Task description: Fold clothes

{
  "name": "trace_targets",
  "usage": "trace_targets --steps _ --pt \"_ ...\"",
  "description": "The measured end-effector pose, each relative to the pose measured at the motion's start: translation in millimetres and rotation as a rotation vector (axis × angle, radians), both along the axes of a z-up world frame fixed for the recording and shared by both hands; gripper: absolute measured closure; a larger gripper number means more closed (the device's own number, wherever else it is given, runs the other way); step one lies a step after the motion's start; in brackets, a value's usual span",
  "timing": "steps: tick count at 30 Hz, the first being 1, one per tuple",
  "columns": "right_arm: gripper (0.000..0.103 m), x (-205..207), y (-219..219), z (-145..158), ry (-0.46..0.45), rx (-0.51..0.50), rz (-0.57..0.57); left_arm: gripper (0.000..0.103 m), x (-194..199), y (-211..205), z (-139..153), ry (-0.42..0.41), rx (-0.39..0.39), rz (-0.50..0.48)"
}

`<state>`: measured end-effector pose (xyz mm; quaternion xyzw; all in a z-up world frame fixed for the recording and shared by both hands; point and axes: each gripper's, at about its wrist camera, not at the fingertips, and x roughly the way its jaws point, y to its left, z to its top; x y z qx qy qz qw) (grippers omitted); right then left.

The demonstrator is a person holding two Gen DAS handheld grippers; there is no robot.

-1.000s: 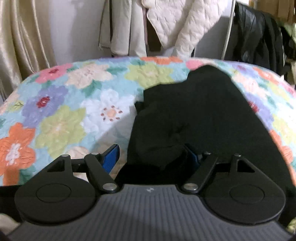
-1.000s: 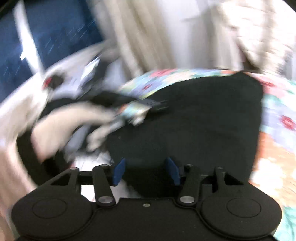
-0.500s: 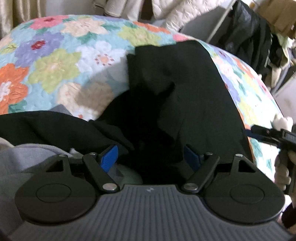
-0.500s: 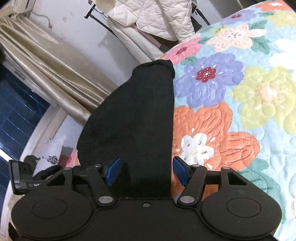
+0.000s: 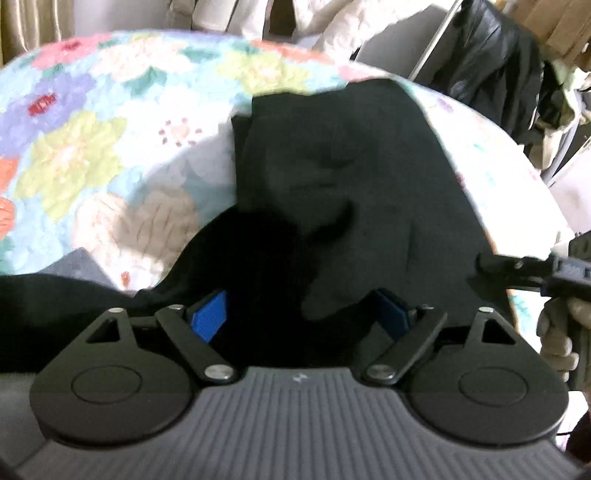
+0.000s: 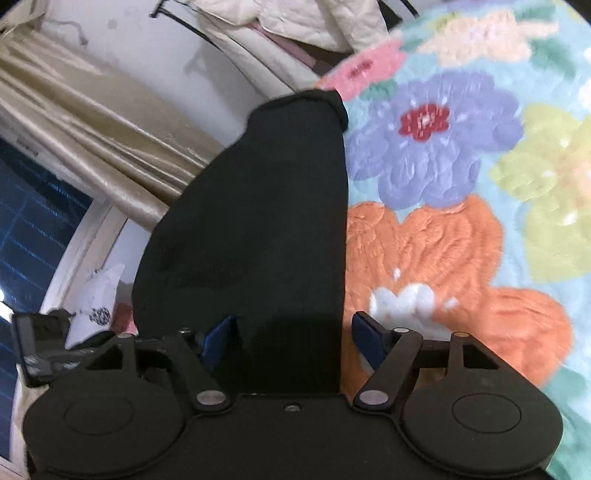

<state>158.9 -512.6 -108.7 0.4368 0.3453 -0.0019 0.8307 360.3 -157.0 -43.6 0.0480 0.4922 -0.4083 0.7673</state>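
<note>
A black garment lies on the flowered quilt, bunched and creased near my left gripper. That gripper is open, with black cloth lying loose between its blue fingers. In the right wrist view a long, flat part of the black garment runs away from me along the quilt to a hemmed end. My right gripper is open over the near end of it. A gloved hand holds the right gripper at the garment's right edge.
More dark and grey clothing is heaped at the near left. Pale quilted coats and dark jackets hang behind the bed. A curtain and a window are at the left.
A second ago the right view was a blur swinging across; it now rests along the garment's long part. The left gripper has drawn back and low. Both stay open.
</note>
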Motion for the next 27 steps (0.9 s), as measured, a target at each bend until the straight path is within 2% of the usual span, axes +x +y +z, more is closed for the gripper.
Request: trace_targets --steps 1,3,5,7,9,10,12,15,17,19,24,27 --pt "0.027 5.3 -1.8 -3.8 -0.008 0.029 0.004 0.007 4.8 -1.1 -7.0 0.017 -0.019 0.003" --pt "0.025 17.0 -2.4 -8.7 -0.013 0.056 0.032 0.004 16.2 0.4 -21.3 0.059 -0.088 0.009" --pt "0.024 27.7 0.5 -9.3 -0.009 0.047 0.077 0.004 19.0 2.5 -25.9 0.063 -0.138 0.006" --pt "0.028 32.2 3.2 -7.3 -0.011 0.038 0.108 0.01 13.9 4.2 -23.9 0.045 -0.173 -0.007" --pt "0.05 32.8 5.6 -3.1 -0.012 0.029 0.137 0.017 9.5 5.3 -23.5 0.039 -0.199 -0.032" --pt "0.057 26.4 8.8 1.7 -0.033 0.031 0.136 0.025 7.7 5.3 -22.3 0.041 -0.215 -0.044" --pt "0.075 11.7 15.7 12.1 -0.08 0.036 0.13 0.028 4.3 7.9 -17.5 0.038 -0.243 -0.066" --pt "0.076 -10.4 26.1 27.6 -0.151 0.044 0.121 0.033 -1.3 17.5 -3.3 0.023 -0.31 -0.092" --pt "0.076 -25.1 33.0 37.9 -0.198 0.049 0.115 0.033 -6.9 27.8 10.8 0.027 -0.376 -0.102" --pt "0.076 -39.8 39.9 48.3 -0.246 0.055 0.108 0.032 -13.4 34.5 21.1 0.036 -0.404 -0.121" --pt "0.076 -76.6 57.2 74.1 -0.364 0.068 0.092 0.032 -28.4 32.1 35.4 0.041 -0.417 -0.219" --pt "0.076 -94.6 49.8 77.1 -0.383 0.09 0.024 0.032 -35.5 26.9 38.9 0.01 -0.422 -0.247"
